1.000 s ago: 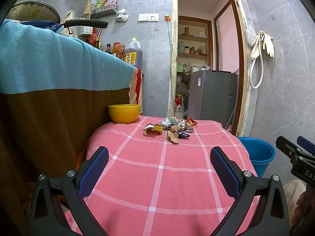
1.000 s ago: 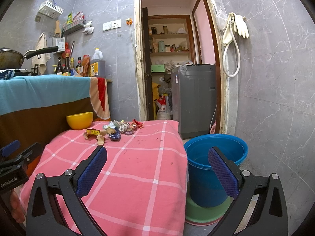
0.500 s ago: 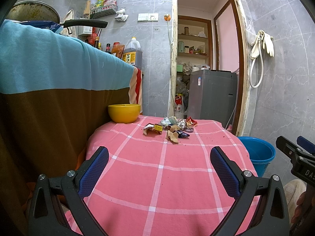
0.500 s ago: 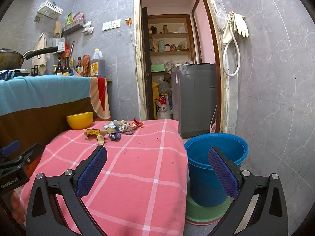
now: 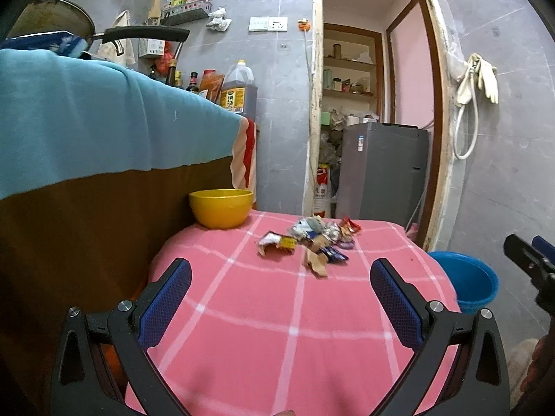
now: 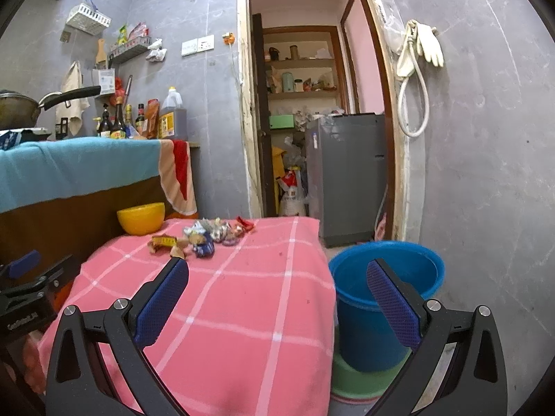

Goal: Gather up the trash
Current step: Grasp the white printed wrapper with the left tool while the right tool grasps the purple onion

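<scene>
While my left claw [image 5: 281, 277] and right claw [image 6: 277, 279] are hovering released, wrappers [image 5: 308, 239] are lying heaped on the pink counter [image 5: 277, 329]. A blue bucket [image 6: 388, 298] is standing beside it.

Wrappers [image 5: 308, 242] on table [image 5: 242, 329], bucket [image 6: 385, 284] apparently right.

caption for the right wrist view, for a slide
Open right tongs hover over a pink cloth, wrappers ahead by a yellow bowl, blue bucket beside.
</scene>
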### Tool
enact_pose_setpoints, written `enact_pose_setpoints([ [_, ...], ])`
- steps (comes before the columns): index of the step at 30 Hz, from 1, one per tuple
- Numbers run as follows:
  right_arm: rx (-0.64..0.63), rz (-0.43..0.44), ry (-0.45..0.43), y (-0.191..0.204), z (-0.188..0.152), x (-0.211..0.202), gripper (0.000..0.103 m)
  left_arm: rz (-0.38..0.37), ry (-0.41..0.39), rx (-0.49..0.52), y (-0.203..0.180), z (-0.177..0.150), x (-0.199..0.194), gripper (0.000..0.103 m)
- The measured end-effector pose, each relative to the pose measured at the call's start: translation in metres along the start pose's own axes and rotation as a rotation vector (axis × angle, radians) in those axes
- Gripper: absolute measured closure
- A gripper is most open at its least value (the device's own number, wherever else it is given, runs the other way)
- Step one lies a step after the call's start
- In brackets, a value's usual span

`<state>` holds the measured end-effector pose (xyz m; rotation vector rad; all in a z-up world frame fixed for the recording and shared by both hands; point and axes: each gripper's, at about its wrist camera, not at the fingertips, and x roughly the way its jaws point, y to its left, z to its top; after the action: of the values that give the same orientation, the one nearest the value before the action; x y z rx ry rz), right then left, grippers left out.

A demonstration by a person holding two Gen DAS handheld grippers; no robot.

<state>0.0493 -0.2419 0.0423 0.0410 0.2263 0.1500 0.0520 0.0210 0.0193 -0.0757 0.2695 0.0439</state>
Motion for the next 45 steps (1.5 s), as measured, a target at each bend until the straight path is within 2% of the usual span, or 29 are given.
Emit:
enact_pose_setpoints([
  [7, 0.015, 0.053, -0.027, -0.002, 0.026, 0.036, 0.000, 0.021, 0.041, 0.006, 0.016, 0.025, 0.052, 0.002],
  [14, 0.001, 0.119, 0.034, 0.002, 0.053, 0.092, 0.000, 0.022, 0.139, -0.013, 0.033, 0.043, 0.116, 0.002],
  [22, -0.012, 0.156, 0.187, 0.011, 0.063, 0.172, 0.000, -0.016, 0.352, -0.019, 0.048, 0.040, 0.189, 0.003],
  [27, -0.008, 0.173, 0.354, 0.015, 0.056, 0.221, 0.000, -0.046, 0.469, -0.029, 0.050, 0.035, 0.219, 0.014],
  [29, -0.023, 0.169, 0.413, 0.017, 0.051, 0.237, 0.006, -0.066, 0.506, -0.019, 0.050, 0.033, 0.229, 0.021],
  [31, -0.037, 0.172, 0.460, 0.020, 0.046, 0.250, 0.023, -0.094, 0.542, 0.003, 0.047, 0.032, 0.238, 0.027],
  [34, -0.046, 0.190, 0.549, 0.023, 0.034, 0.271, 0.034, -0.123, 0.583, 0.036, 0.044, 0.030, 0.250, 0.036],
  [36, -0.061, 0.206, 0.598, 0.026, 0.028, 0.284, 0.038, -0.138, 0.610, 0.053, 0.043, 0.027, 0.256, 0.040],
  [41, -0.097, 0.245, 0.684, 0.041, 0.020, 0.314, 0.049, -0.170, 0.656, 0.060, 0.047, 0.023, 0.266, 0.042],
  [43, -0.107, 0.256, 0.720, 0.046, 0.015, 0.326, 0.056, -0.181, 0.657, 0.075, 0.046, 0.024, 0.268, 0.042],
  [45, -0.102, 0.280, 0.746, 0.050, 0.011, 0.333, 0.057, -0.199, 0.662, 0.074, 0.046, 0.025, 0.270, 0.049],
])
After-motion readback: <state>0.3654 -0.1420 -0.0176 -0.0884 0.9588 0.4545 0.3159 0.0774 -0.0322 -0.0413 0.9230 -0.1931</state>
